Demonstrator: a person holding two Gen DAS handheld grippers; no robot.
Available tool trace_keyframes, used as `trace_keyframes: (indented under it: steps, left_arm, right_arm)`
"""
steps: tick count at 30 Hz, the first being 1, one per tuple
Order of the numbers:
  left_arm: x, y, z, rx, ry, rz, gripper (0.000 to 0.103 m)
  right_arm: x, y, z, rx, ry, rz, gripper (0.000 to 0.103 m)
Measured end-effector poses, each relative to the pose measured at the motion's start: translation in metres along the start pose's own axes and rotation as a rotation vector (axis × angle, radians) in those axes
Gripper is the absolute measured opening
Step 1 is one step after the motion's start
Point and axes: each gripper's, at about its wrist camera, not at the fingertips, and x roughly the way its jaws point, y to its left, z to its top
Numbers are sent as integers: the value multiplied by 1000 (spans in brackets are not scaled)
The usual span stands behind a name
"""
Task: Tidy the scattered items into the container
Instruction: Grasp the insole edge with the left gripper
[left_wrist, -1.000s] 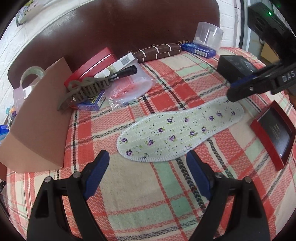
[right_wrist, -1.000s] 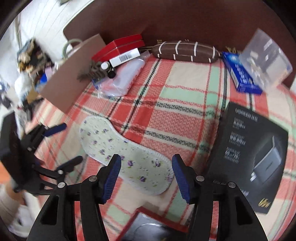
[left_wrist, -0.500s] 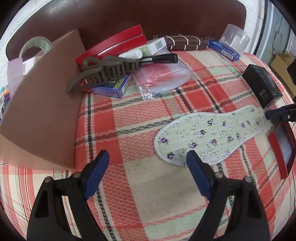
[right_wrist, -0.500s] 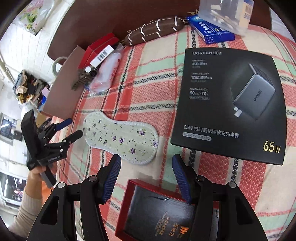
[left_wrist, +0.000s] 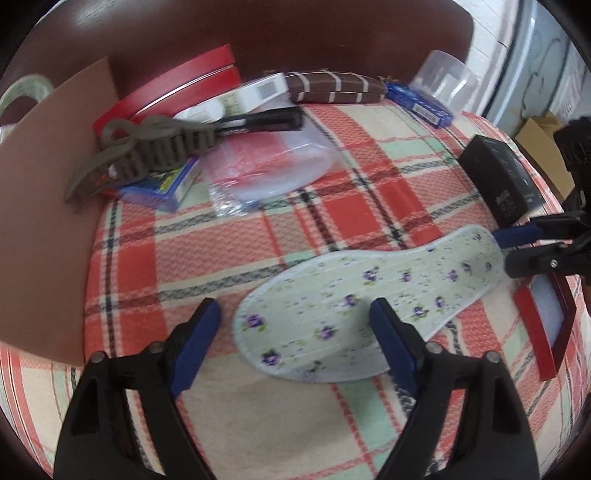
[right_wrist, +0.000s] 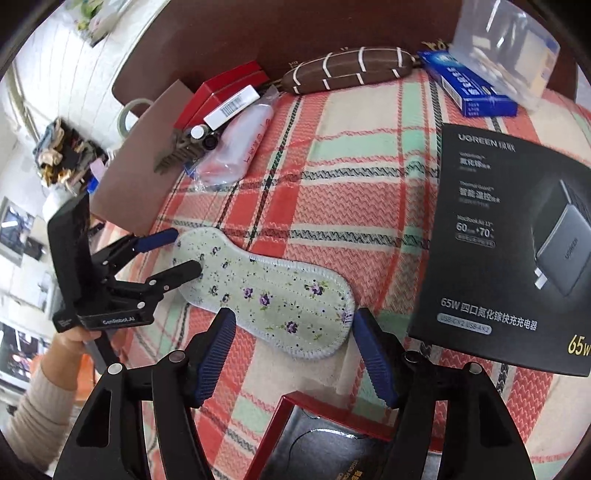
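A pale green floral fabric insole (left_wrist: 369, 295) lies flat on the plaid-covered bench (left_wrist: 332, 192). The left gripper (left_wrist: 295, 325) straddles one end, fingers apart and closing; the right gripper (right_wrist: 291, 339) straddles the other, fingers apart and opening. Neither grips yet. Pinching both thin edges together should lift it level.

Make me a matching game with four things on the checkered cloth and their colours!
Things:
1. insole
2. charger box
3. hair claw clip
4. striped pouch

Colours:
A. brown with white lines
B. black
C. pale green with purple flowers
D. grey-brown

Pairs: 1-C, 2-B, 3-D, 4-A
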Motion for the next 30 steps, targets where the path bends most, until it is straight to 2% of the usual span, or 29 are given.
trace_keyframes:
  steps: [2,5,7,10,14,20,23,25,30]
  left_arm:
    - [-1,-7,0,19,-12,40,76]
    - [-1,-2,0,-14,-22,44,70]
    - [-4,3,0,-39,-34,54,58]
    - [-7,7,-1,-52,-37,58,53]
    - [-10,4,-3,-21,-40,81,53]
    - [-6,9,-2,-41,-33,61,54]
    - [-7,11,-2,-38,-33,68,55]
    - [-7,12,-1,-32,-32,71,60]
    - [-3,16,1,-70,-30,42,62]
  right_arm:
    - [-1,0,-1,-8,0,-40,49]
    - [-5,-5,-3,0,-2,-52,36]
    - [-6,-6,-4,5,-5,-45,35]
    - [-8,-6,-5,14,-19,-39,35]
    - [-14,-5,-4,20,-42,-22,35]
    - [-7,-13,-7,50,-9,-13,35]
    - [-8,-22,-10,91,-19,33,35]
    - [-9,-27,-13,100,-15,52,35]
    - [-4,-32,-11,146,-23,133,35]
